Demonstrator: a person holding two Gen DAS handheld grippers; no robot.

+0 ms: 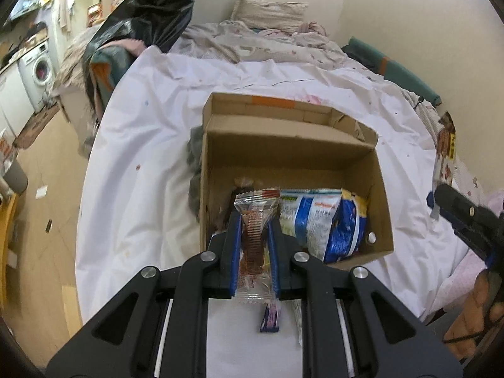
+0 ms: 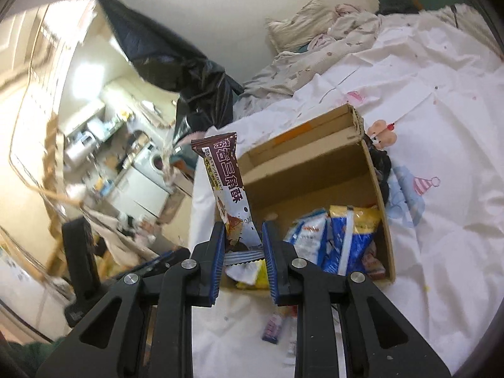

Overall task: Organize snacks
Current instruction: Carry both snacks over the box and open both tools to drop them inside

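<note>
My left gripper (image 1: 254,220) is shut on a clear snack packet with red print (image 1: 255,230), held just in front of an open cardboard box (image 1: 293,151) on the white bed sheet. Blue and white snack bags (image 1: 327,220) lie inside the box. My right gripper (image 2: 244,230) is shut on the lower end of a long brown and white snack packet (image 2: 225,176) that stands upright, left of the same box (image 2: 302,176). Blue and yellow bags (image 2: 343,236) fill the box's near end. The right gripper's fingers (image 1: 463,214) show at the right edge of the left wrist view.
A small purple packet (image 1: 271,316) lies on the white sheet (image 1: 141,157) below my left gripper, seen also as the packet (image 2: 274,327) in the right wrist view. A black bag (image 1: 151,6), a pillow (image 1: 267,9) and crumpled bedding sit at the far end. Floor and a washing machine (image 1: 39,69) are left.
</note>
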